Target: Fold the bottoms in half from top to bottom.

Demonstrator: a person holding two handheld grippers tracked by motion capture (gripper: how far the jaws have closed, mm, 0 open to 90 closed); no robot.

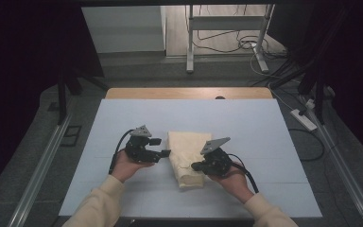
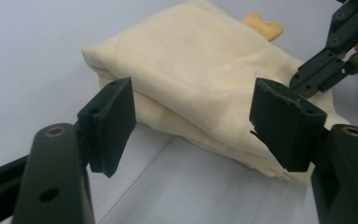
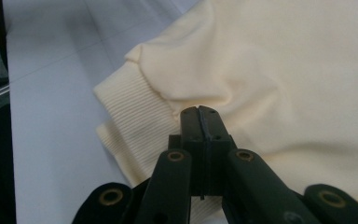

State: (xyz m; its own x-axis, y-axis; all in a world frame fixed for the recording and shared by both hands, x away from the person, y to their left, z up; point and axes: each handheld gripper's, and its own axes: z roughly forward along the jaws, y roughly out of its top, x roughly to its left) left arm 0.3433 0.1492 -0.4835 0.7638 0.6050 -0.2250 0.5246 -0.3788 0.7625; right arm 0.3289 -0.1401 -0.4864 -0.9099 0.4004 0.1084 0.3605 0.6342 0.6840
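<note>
Work in hand: folding a cream sweatshirt (image 1: 186, 158) on the pale blue table top (image 1: 123, 118).
Garment place: it lies as a compact, layered bundle near the middle of the table top, a little toward the near edge, between the two grippers.
Done so far: judging by the stacked layers in the left gripper view, the body is already folded over itself; a ribbed cuff (image 3: 130, 126) lies flat at the bundle's near end.
Left to do: probably a last tuck or smoothing; the top layer around the right gripper is puckered.
Left gripper (image 2: 193, 116): jaws stand well apart with nothing between them, aimed at the bundle's side edge, close but not touching.
Right gripper (image 3: 200, 114): jaws pressed together, tips down on the sweatshirt's top layer just beside the cuff; whether a pinch of cloth is caught between them I cannot tell.
Left hand (image 1: 125, 165): palm up under the gripper, level, pointing toward the garment.
Right hand (image 1: 231, 179): cradles its gripper from beneath, angled inward over the bundle's near corner.
</note>
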